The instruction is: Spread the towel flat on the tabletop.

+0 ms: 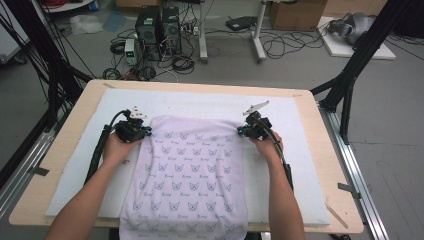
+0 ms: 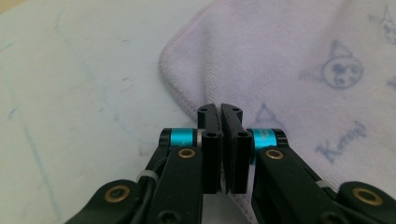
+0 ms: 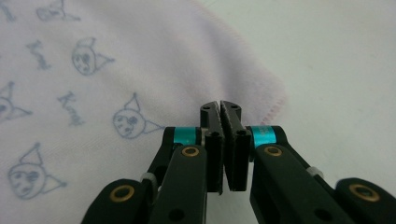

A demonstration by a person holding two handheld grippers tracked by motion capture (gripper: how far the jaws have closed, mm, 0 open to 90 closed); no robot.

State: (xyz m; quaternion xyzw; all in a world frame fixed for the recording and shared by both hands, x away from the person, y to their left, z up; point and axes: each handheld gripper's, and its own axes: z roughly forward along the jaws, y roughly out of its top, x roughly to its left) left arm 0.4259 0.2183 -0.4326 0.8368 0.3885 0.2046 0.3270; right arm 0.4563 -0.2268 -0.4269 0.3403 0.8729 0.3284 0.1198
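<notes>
A pale lilac towel (image 1: 190, 170) printed with small blue cat faces lies flat on the white mat (image 1: 210, 101), and its near end hangs over the table's front edge. My left gripper (image 1: 146, 132) sits at the towel's far left corner. In the left gripper view the jaws (image 2: 220, 108) are pressed together on the hem of the towel (image 2: 289, 56). My right gripper (image 1: 241, 131) sits at the far right corner. Its jaws (image 3: 220, 106) are shut on the towel (image 3: 93, 70) just inside the rounded corner. Both corners still lie low on the mat.
The mat covers most of a wooden table (image 1: 70, 130). Bare mat lies beyond the towel and on both sides of it. Black frame posts (image 1: 350, 75) stand at the table's right and left. Computers and cables (image 1: 155, 30) are on the floor behind.
</notes>
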